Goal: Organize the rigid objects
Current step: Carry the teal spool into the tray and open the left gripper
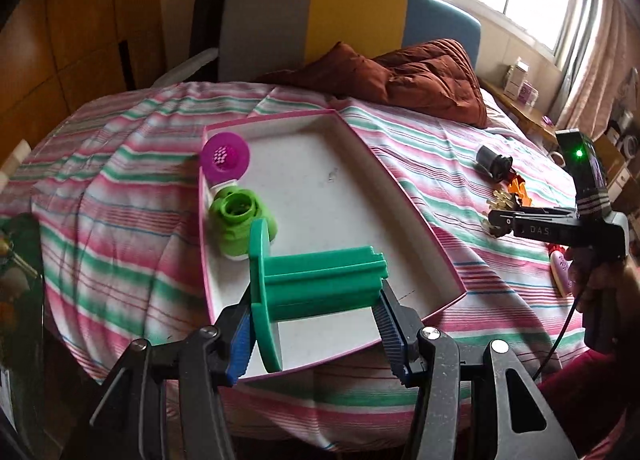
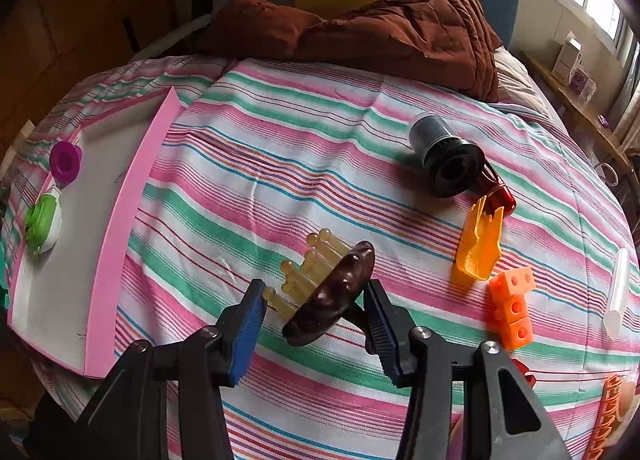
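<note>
Your left gripper (image 1: pixel 316 324) pinches the green spool (image 1: pixel 312 280) over the pink tray (image 1: pixel 416 216). Only your right wrist view shows your right gripper (image 2: pixel 316 312) spread around the brown massager (image 2: pixel 332 292), not closed on it.

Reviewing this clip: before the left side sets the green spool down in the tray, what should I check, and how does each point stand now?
1. Green spool held between the left gripper fingers: ok.
2. Spool over the tray, inside its rim: ok.
3. Bare tray floor beside the green cap and purple cap: ok.
4. Spool already resting on the floor: cannot tell.
5. Right gripper away from the tray, around the brown brush on the bedspread: ok.
6. Right fingers touching the brush: cannot tell.
</note>
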### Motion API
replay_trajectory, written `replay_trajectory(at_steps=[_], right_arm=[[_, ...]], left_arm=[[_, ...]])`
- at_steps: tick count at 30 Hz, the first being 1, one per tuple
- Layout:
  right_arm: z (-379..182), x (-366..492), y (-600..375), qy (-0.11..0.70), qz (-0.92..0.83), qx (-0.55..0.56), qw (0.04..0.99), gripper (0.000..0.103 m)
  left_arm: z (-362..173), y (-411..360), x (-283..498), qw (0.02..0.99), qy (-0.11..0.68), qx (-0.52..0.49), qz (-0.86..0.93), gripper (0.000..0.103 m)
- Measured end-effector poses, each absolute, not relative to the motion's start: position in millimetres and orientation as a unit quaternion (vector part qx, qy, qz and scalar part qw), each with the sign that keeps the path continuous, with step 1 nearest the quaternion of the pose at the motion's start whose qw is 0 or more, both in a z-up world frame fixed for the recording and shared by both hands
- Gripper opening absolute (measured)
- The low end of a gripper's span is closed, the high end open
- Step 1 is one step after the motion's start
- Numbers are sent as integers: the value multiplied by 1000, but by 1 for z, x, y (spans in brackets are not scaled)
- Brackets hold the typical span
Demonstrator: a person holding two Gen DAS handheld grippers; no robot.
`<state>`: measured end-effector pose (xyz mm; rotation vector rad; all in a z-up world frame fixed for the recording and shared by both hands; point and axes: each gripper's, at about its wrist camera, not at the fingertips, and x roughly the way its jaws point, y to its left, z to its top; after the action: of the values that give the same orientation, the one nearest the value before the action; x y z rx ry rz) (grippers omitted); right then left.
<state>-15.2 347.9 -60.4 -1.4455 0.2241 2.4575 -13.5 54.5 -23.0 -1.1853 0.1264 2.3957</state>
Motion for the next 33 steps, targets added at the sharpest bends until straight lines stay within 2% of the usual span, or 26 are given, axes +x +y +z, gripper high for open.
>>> replay_trajectory(at_steps=[11,30,33], right_arm=[[-60,-16,344,66,850,-502,144,51],[-59,-16,341,58,850,-503,144,51],[-59,-16,340,58,850,-503,144,51]], left_arm=[[-27,-5,-25,181,-12,-445,877,55],[-51,39,-49,213,25,-469,857,55],[-55,40,-53,206,27,-471,857,60]])
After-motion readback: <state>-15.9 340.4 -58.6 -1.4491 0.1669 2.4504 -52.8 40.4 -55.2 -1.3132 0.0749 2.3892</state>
